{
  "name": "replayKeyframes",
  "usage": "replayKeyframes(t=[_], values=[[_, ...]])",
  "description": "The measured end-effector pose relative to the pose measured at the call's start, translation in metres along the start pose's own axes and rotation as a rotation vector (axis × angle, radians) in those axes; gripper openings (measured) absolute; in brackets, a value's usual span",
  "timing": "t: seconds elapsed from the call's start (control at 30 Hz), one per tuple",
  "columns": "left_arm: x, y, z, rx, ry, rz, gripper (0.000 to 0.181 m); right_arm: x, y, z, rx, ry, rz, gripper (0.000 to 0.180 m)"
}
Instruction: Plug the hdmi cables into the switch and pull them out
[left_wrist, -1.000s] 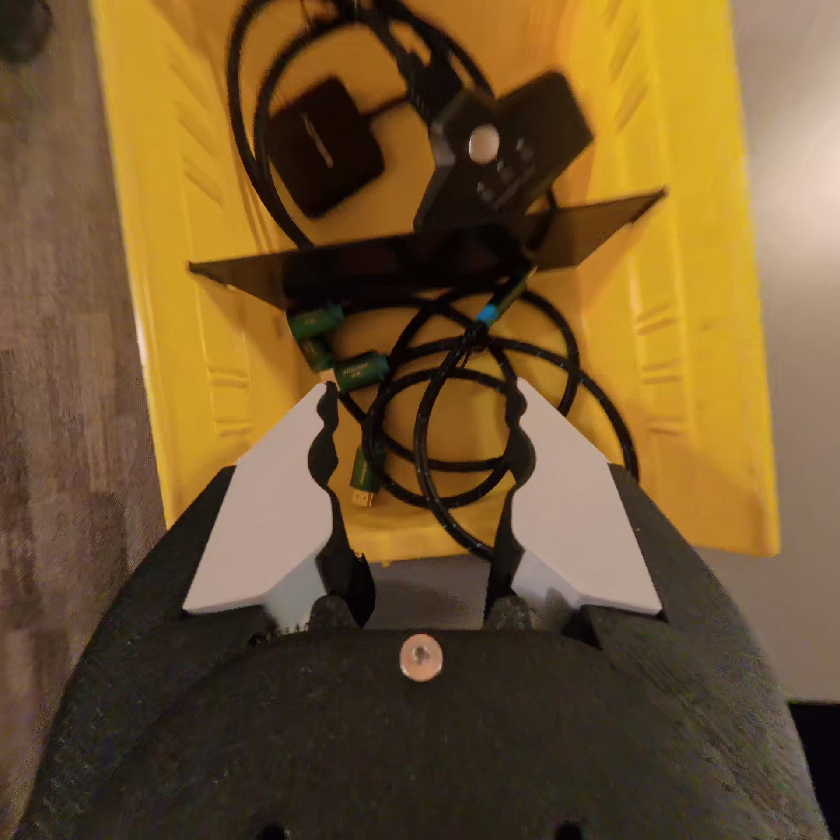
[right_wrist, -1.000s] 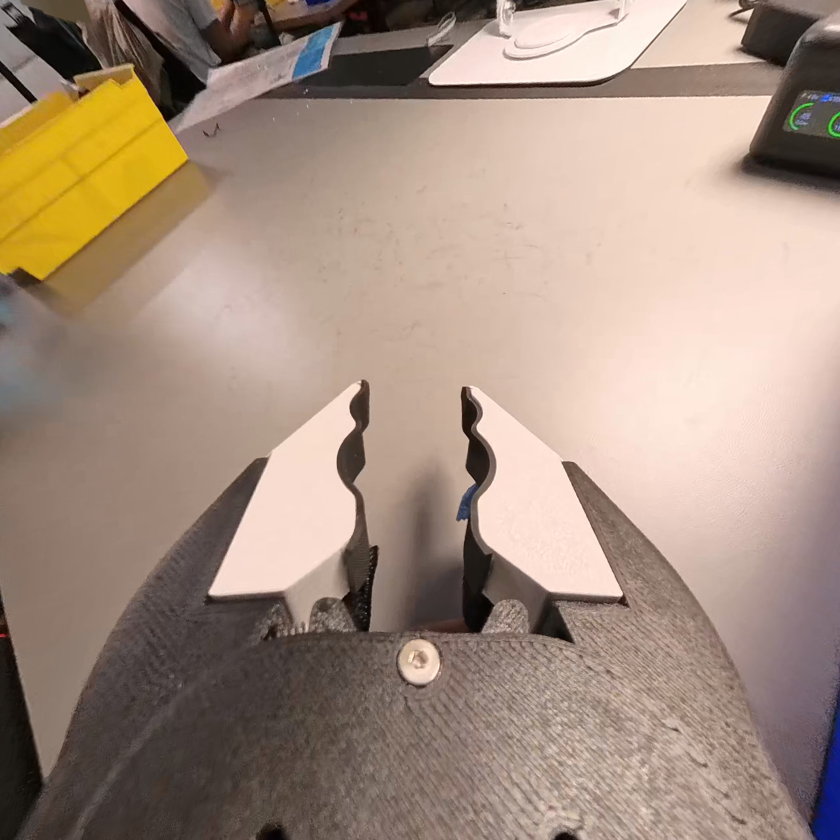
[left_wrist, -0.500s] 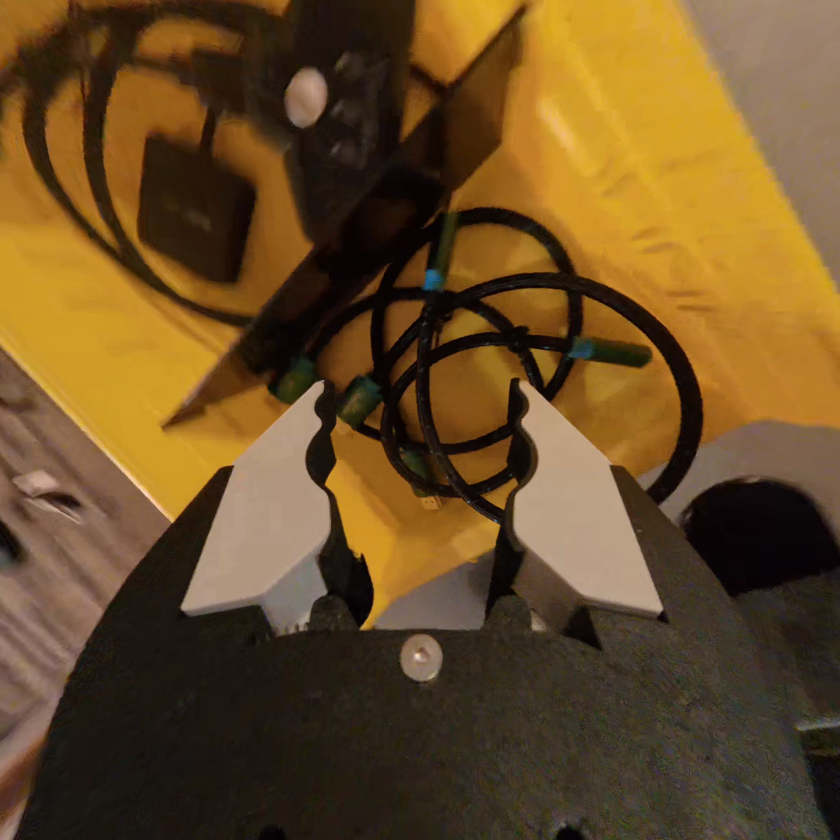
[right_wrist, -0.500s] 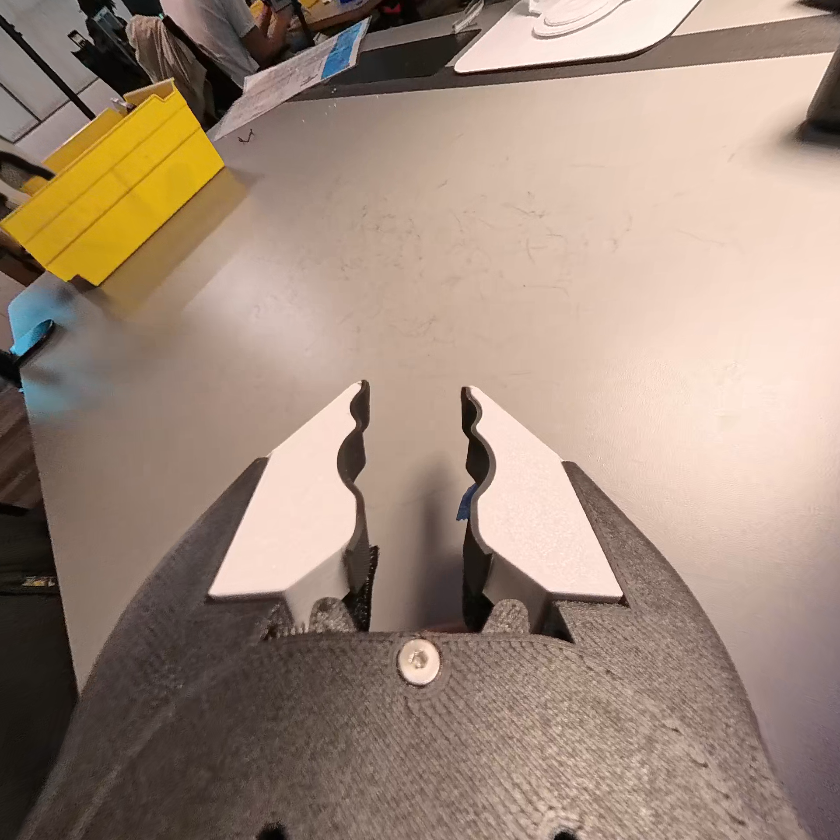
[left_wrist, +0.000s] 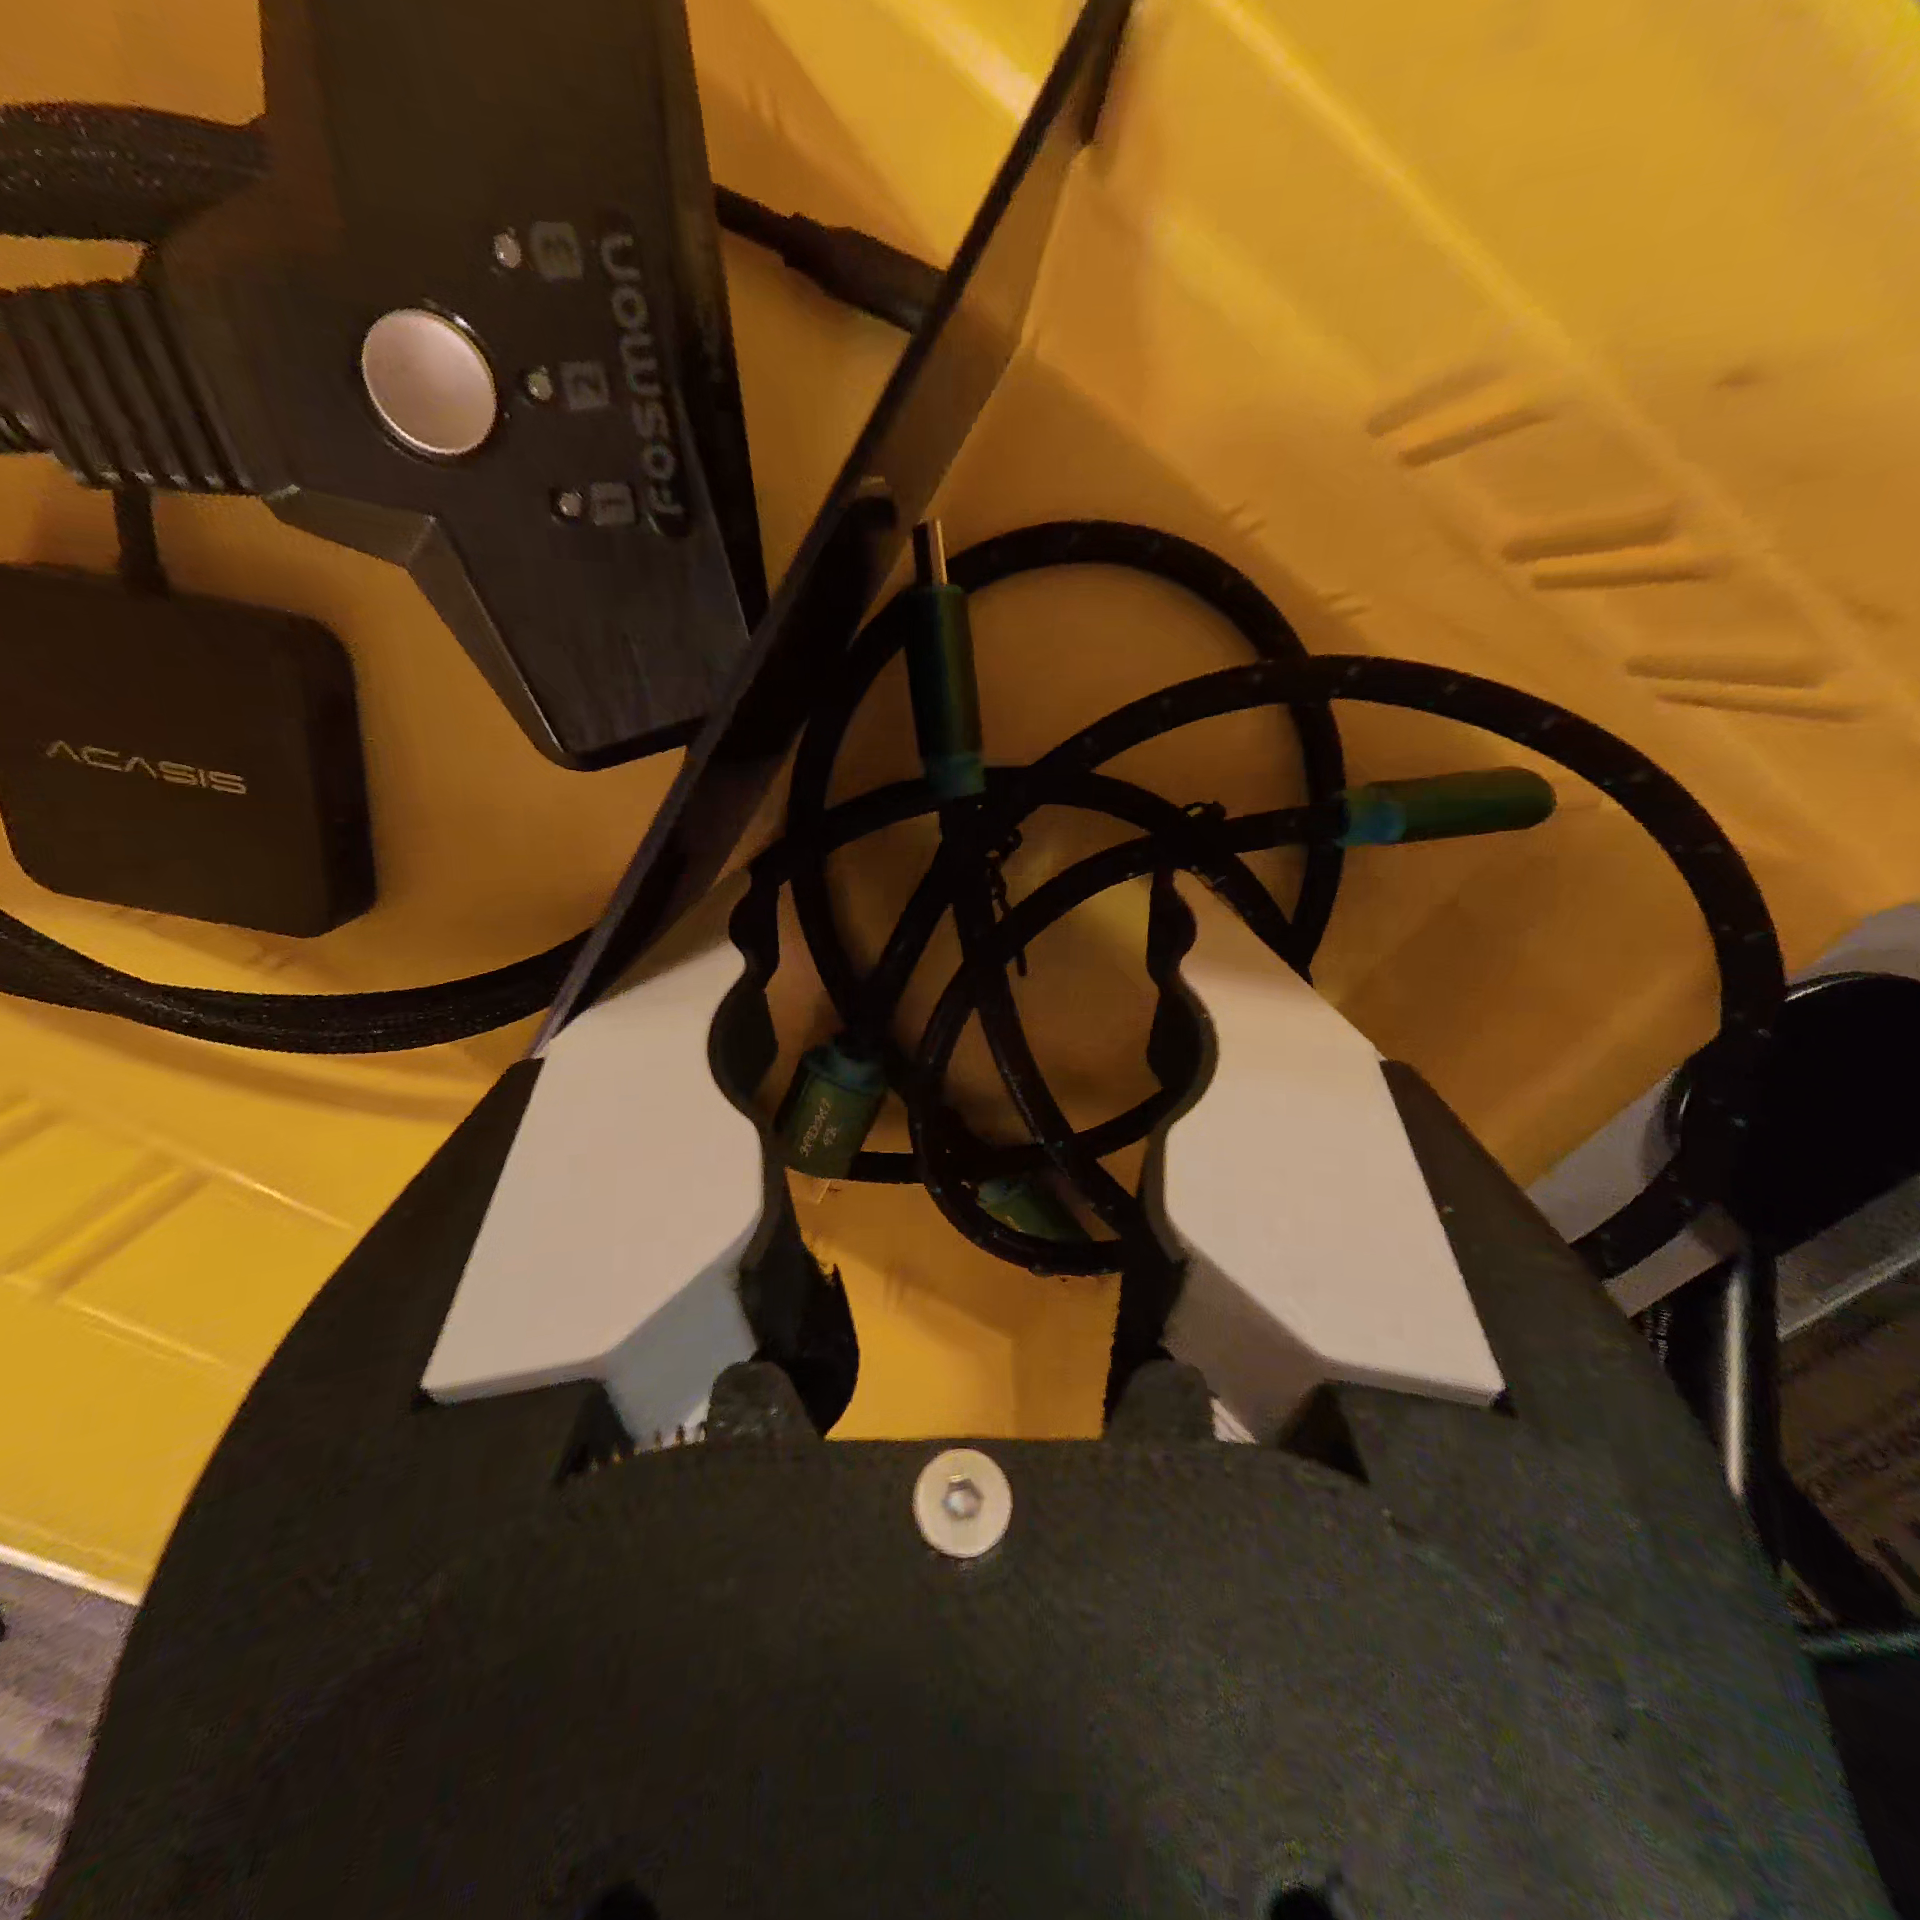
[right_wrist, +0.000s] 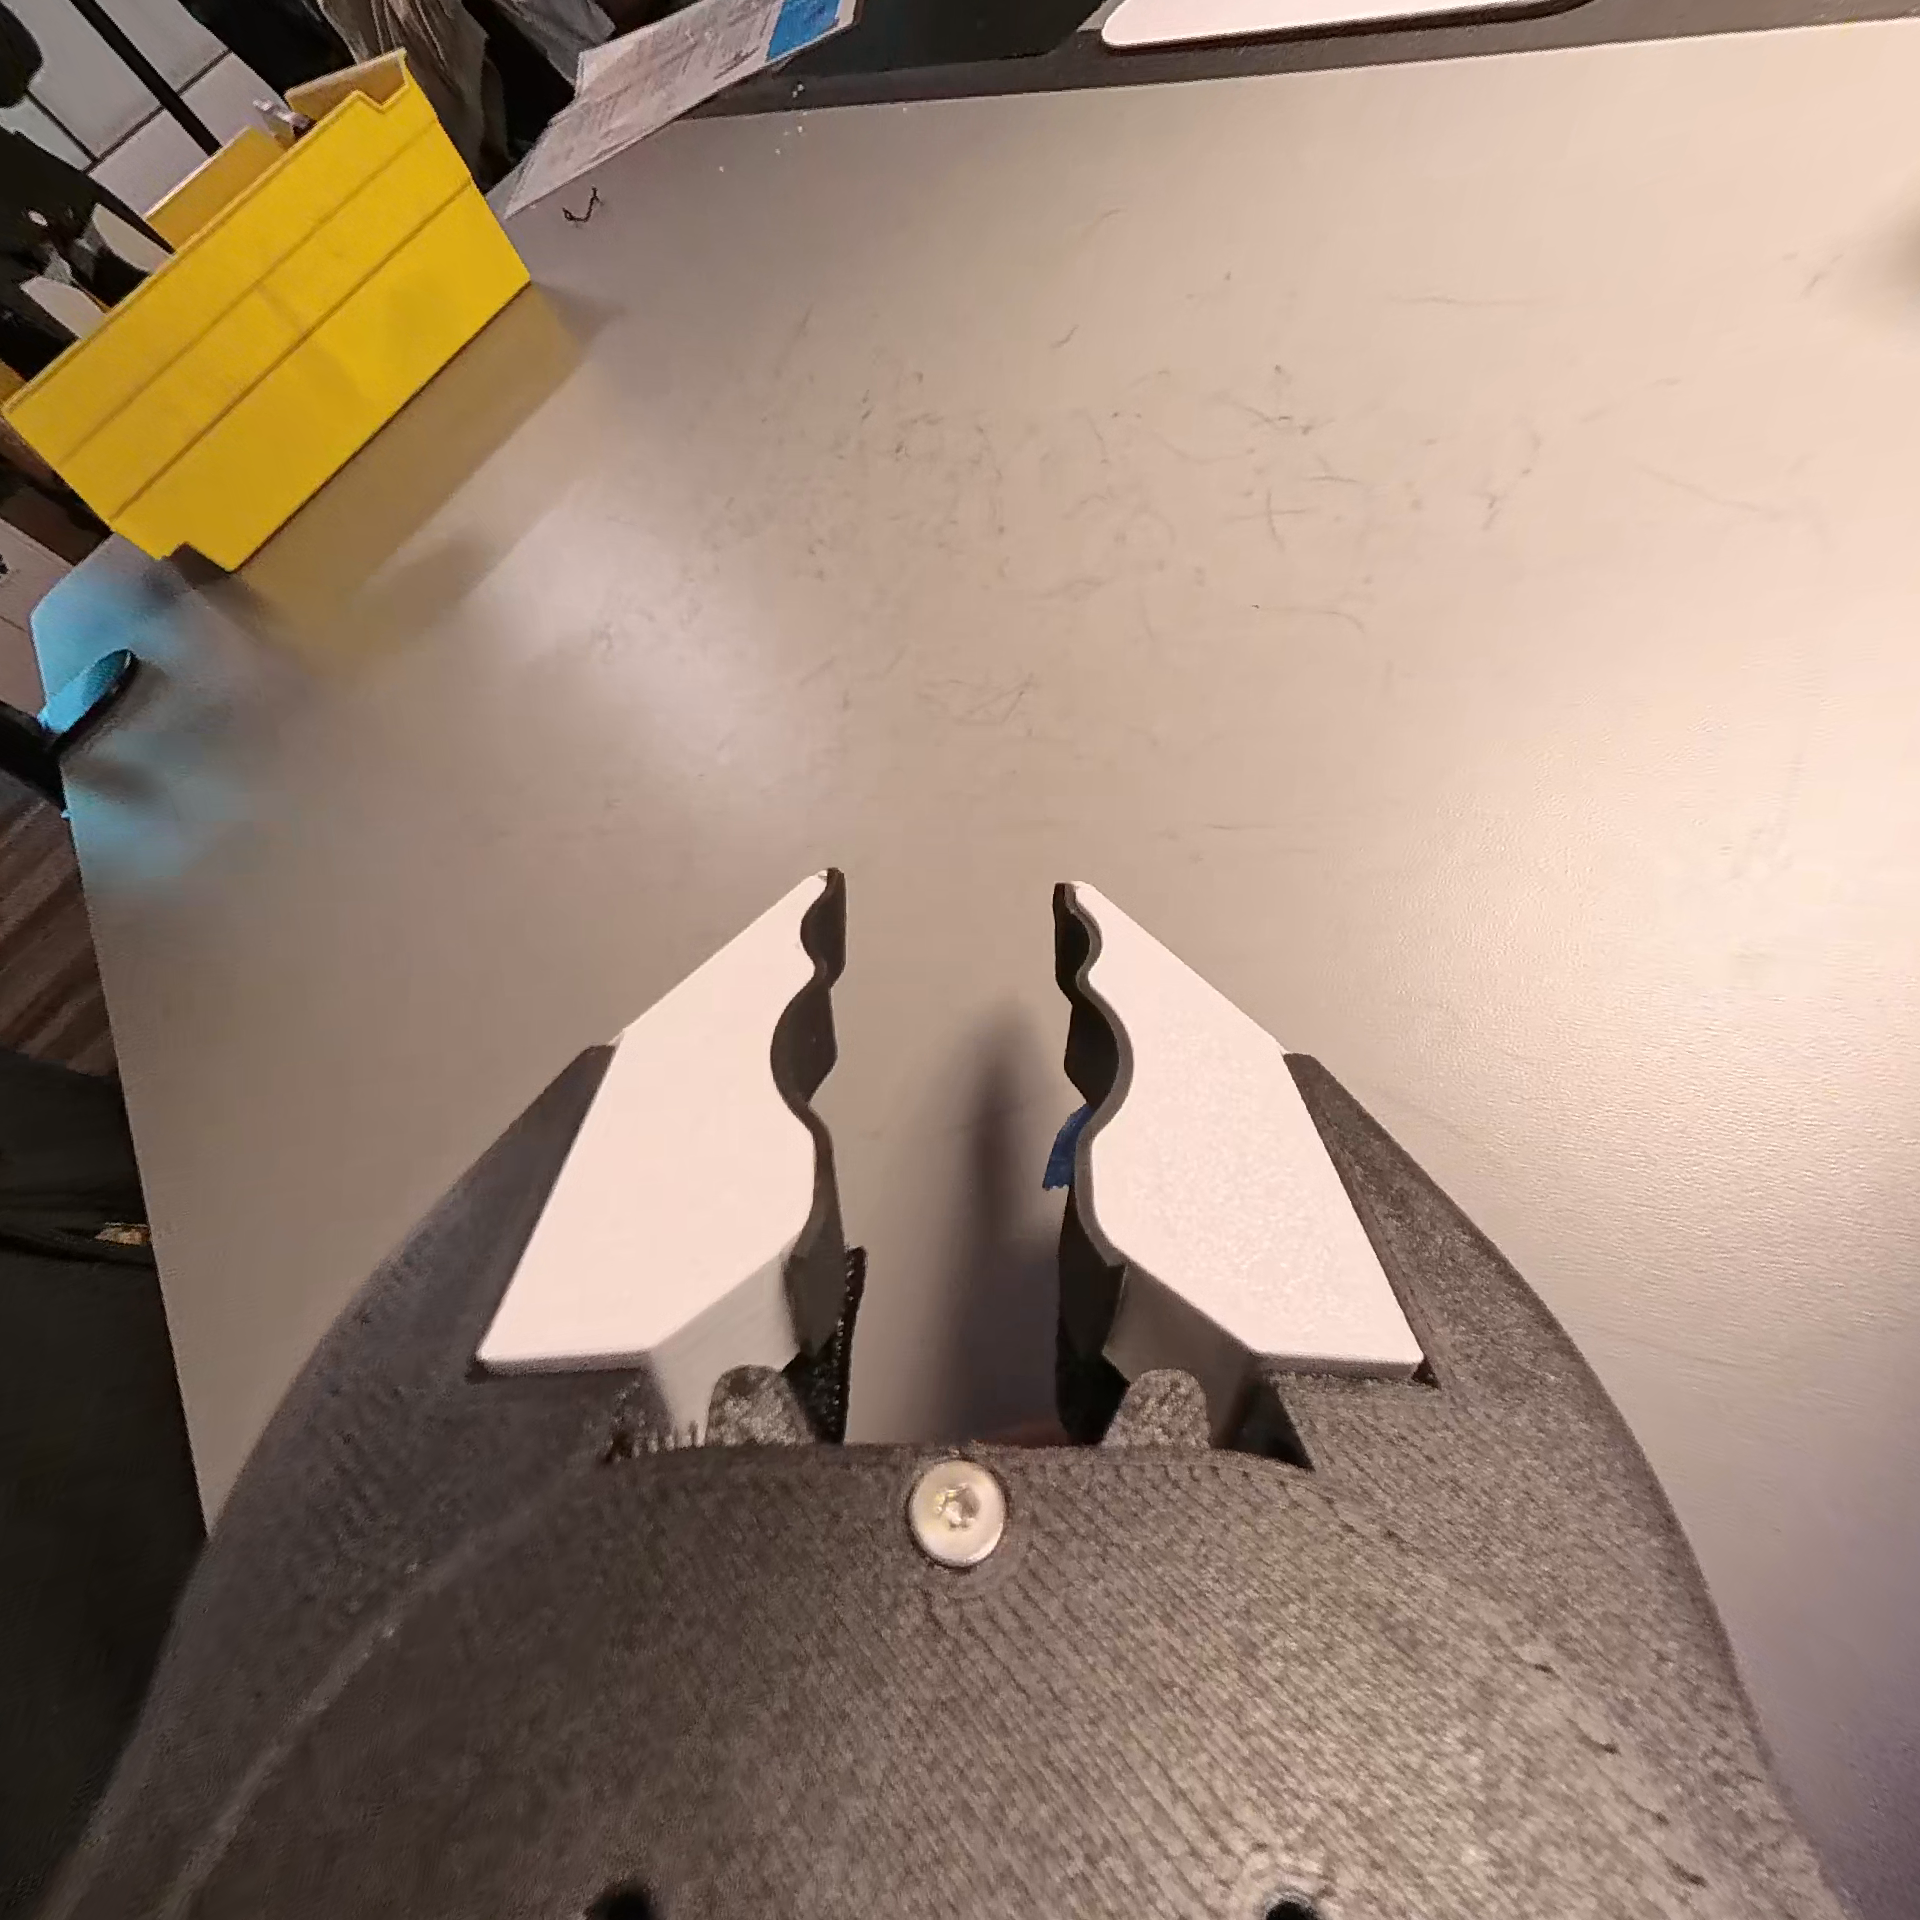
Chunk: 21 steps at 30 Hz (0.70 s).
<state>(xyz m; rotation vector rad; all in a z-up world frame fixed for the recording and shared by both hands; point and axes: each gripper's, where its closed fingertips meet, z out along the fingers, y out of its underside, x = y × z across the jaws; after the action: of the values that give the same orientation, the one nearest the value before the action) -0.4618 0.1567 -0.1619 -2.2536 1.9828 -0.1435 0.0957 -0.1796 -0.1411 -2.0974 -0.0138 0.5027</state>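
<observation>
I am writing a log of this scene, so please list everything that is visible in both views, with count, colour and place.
bin: one, yellow, under the left gripper; also far left on the table in the right wrist view.
divider: one, black, slanting across the bin.
HDMI switch: one, black with a silver button, in the compartment left of the divider.
square box: one, black, below the switch, same compartment.
HDMI cables: coiled, black with green plugs, count unclear, in the compartment right of the divider.
table: one, grey, scratched.
papers: white, at the table's far edge.
blue object: one, blurred, at the table's left edge.
left gripper: open, over the cables.
right gripper: open, empty, above the table.
</observation>
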Motion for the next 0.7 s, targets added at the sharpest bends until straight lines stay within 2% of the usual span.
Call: replayKeyframes(t=[0.13,0.33,0.4,0.43,0.47,0.7], values=[[-0.005,0.020,-0.004,-0.162,-0.061,-0.003,0.074,0.000,0.002,0.002,-0.016,-0.004,0.005,0.041],[-0.009,0.026,0.011,-0.175,-0.003,-0.063,0.067,-0.001,0.005,0.005,-0.041,-0.009,0.002,0.041],[-0.012,0.026,0.010,-0.148,0.000,-0.081,0.057,0.000,0.005,0.005,-0.041,-0.005,0.000,0.041],[-0.013,0.025,0.010,-0.134,0.000,-0.073,0.039,0.000,0.005,0.004,-0.039,-0.004,0.000,0.041],[-0.014,0.023,0.010,-0.118,-0.005,-0.075,0.031,0.000,0.004,0.004,-0.037,-0.004,0.001,0.041],[-0.013,0.023,0.002,-0.099,-0.077,-0.020,0.014,-0.002,0.002,0.003,-0.022,-0.030,0.016,0.041]])
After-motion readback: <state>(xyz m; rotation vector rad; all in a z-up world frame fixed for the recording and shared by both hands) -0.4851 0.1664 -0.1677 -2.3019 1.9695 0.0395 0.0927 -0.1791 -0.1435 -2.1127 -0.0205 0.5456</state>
